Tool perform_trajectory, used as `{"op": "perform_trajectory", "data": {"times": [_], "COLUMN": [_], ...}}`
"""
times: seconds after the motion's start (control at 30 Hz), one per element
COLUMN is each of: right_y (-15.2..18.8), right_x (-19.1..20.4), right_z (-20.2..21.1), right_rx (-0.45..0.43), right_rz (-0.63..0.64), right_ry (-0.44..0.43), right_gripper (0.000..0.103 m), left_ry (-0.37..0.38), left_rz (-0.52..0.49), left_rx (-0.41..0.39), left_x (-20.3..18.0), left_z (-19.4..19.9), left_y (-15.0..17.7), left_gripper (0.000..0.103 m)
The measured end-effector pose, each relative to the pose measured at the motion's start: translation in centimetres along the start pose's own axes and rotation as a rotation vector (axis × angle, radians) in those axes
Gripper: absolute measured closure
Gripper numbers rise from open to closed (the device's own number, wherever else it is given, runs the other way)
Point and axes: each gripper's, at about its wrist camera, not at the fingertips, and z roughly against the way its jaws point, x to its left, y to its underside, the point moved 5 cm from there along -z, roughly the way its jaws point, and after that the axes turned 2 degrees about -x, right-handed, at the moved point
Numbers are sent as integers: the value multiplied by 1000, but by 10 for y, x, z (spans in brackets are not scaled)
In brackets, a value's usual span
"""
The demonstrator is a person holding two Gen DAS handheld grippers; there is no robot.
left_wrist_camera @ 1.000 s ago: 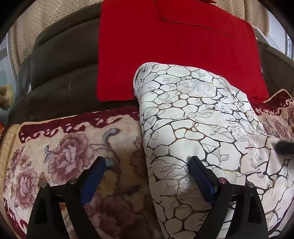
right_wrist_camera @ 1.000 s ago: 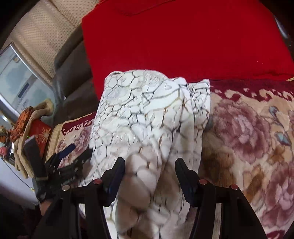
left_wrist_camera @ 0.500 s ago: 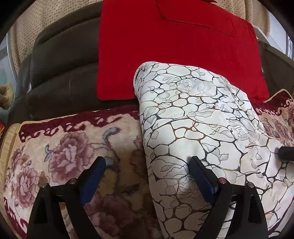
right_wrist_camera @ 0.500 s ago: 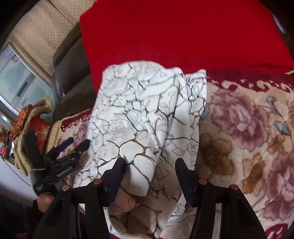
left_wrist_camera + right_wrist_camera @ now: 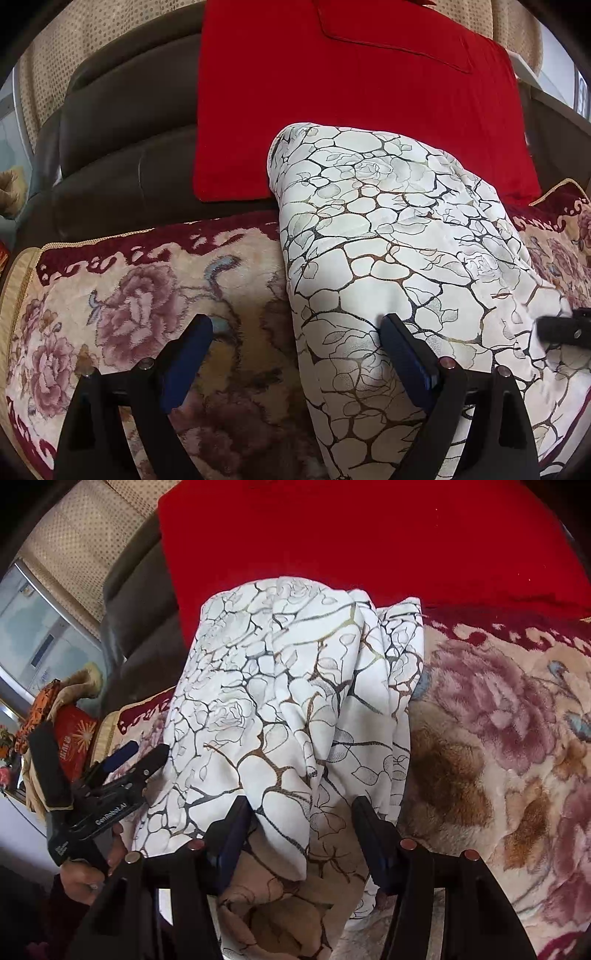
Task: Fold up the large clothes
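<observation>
The left wrist view is taken close above the sofa seat, angled down past the left gripper (image 5: 295, 350) toward the backrest. The right wrist view is taken just as close, angled down from the other side. The white patterned garment (image 5: 388, 240) (image 5: 288, 694) and red cushion (image 5: 332, 92) (image 5: 369, 535) are shared by both.

red cushion (image 5: 347, 96) against dark sofa back (image 5: 122, 147) | floral blanket (image 5: 129, 288) on seat | dotted beige curtain (image 5: 77, 542) behind
</observation>
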Motion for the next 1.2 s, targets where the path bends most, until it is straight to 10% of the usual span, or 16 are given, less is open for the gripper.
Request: {"op": "perform_trajectory", "data": {"times": [0.33, 0.5, 1.2], "right_y": [-25, -22, 10], "right_x": [-6, -10, 24], "right_z": [15, -14, 44], "right_rx": [-94, -54, -140], "right_rz": [-26, -26, 109], "right_ry": [8, 28, 25], "right_gripper": [42, 40, 45], "left_ry": [5, -17, -55], "left_rz": [86, 69, -14], "left_rx": [-125, 53, -51], "left_x": [13, 13, 0], "left_z": [26, -12, 18], "left_y": [-17, -1, -10], "left_gripper": [10, 9, 9]}}
